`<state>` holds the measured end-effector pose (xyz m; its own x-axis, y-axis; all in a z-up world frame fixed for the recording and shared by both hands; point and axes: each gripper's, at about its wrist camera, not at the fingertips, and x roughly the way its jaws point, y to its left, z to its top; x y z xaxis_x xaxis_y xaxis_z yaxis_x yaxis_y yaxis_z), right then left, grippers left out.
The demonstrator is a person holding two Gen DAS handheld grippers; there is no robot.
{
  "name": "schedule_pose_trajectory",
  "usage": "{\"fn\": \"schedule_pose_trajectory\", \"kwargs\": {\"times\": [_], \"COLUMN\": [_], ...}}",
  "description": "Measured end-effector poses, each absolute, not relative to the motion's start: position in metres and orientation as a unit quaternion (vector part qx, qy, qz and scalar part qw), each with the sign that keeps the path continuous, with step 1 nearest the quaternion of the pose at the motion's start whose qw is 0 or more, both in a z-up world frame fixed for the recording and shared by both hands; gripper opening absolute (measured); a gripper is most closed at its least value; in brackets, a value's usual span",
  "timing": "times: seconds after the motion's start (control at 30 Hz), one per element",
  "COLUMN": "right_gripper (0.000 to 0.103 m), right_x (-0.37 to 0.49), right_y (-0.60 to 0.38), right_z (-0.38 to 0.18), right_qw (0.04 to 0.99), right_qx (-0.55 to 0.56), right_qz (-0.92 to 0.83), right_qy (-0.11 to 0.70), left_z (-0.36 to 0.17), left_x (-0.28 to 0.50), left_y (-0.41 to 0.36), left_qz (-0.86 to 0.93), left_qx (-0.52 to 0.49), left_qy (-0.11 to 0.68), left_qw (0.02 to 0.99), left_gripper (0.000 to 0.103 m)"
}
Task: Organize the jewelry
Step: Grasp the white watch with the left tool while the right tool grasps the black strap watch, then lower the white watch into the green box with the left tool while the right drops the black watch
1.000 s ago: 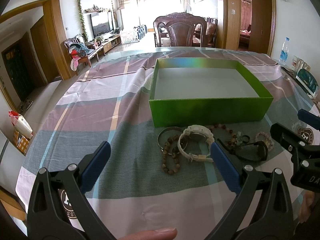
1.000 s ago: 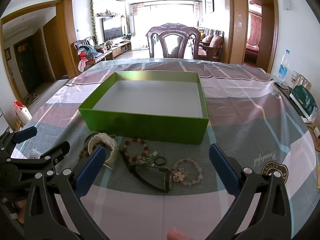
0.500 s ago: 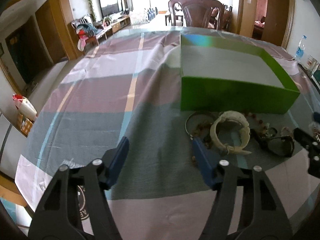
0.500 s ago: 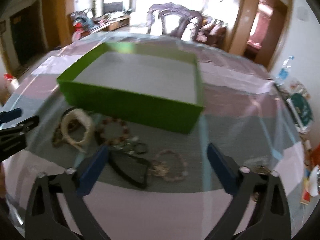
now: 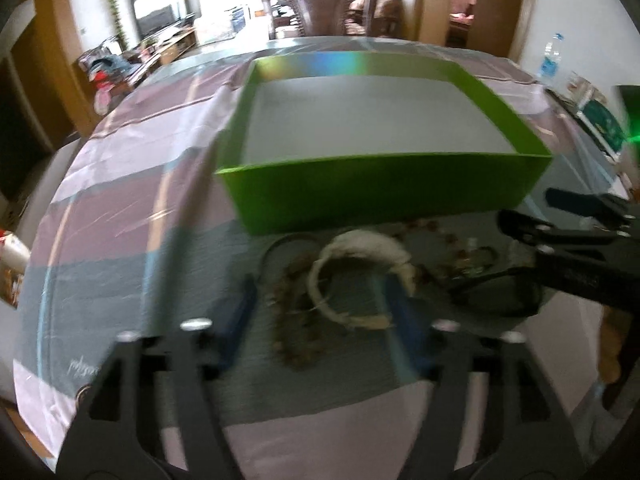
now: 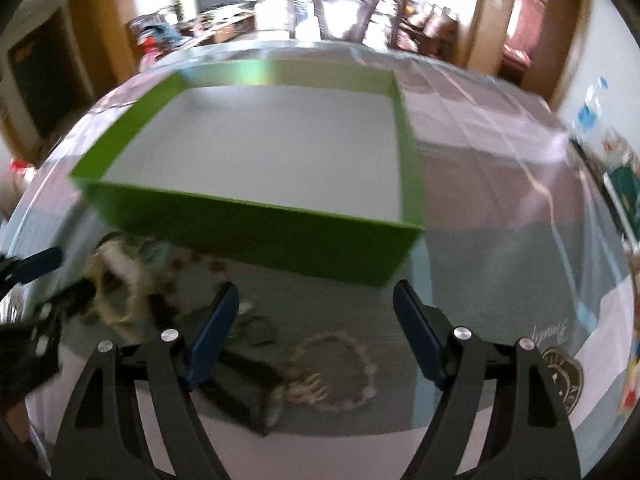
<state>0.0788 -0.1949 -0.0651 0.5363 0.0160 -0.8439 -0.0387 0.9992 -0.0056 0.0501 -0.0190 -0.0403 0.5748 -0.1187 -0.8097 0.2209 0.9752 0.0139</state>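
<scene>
Hovering above a striped cloth-covered bench (image 5: pixel 120 216), two hand-held tools point down at a cluster of jewelry lying in front of an open green box (image 5: pixel 384 196). From the left wrist view, the left tool (image 5: pixel 320 300) has its blue-padded jaws spread and opening at this moment, with a white watch (image 5: pixel 360 252) and a dark beaded bracelet (image 5: pixel 298 320) framed between them on the cloth, neither one touched by the pads. A thin metal bangle (image 5: pixel 280 246) lies just beside the watch, close to the box wall. The right tool (image 6: pixel 316 312) also has its jaws apart, though they are closing; a pink beaded bracelet (image 6: pixel 344 368) with a small charm lies on the cloth between and below its fingers, unpressed. Just left of that bracelet lies a pair of dark sunglasses (image 6: pixel 248 384), partly under the tool's left finger, and a reddish bead bracelet (image 6: pixel 192 272) sits nearer the box. The box, white inside, holds nothing visible. Each tool appears at the edge of the other's view. A carved wooden chair (image 5: pixel 320 4) stands at the far side of the bench, and a water bottle (image 5: pixel 550 60) stands at the far right. Both views are blurred.
</scene>
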Motion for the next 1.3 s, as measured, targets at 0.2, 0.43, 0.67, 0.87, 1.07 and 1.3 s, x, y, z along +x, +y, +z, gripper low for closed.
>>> {"fn": "schedule_pose_trajectory", "kwargs": {"times": [0.2,0.43,0.67,0.87,1.07,1.3], "right_gripper": [0.079,0.079,0.079,0.079,0.032,0.024], "right_x": [0.084,0.079,0.072,0.036,0.02,0.031], "right_y": [-0.211,-0.216,-0.208,-0.18,-0.172,-0.172], "right_z": [-0.076,-0.072,-0.065,-0.055,-0.067,-0.076], "right_qw": [0.863,0.869,0.872,0.864,0.849,0.849], "right_qx": [0.028,0.022,0.012,-0.031,-0.053,-0.055], "right_qz": [0.01,0.0,0.013,0.081,0.09,0.083], "right_qy": [0.504,0.494,0.489,0.495,0.518,0.518], "left_z": [-0.047,-0.064,-0.052,-0.042,-0.042,-0.045], "left_x": [0.059,0.071,0.063,0.05,0.045,0.046], "left_y": [-0.04,-0.045,-0.032,-0.019,-0.017,-0.021], "left_qz": [-0.106,-0.105,-0.09,-0.082,-0.087,-0.09], "left_qx": [0.08,0.083,0.07,0.068,0.066,0.07], "left_qy": [0.448,0.477,0.466,0.457,0.458,0.46], "left_qw": [0.884,0.869,0.877,0.883,0.882,0.88], "left_gripper": [0.076,0.061,0.061,0.061,0.061,0.061]}}
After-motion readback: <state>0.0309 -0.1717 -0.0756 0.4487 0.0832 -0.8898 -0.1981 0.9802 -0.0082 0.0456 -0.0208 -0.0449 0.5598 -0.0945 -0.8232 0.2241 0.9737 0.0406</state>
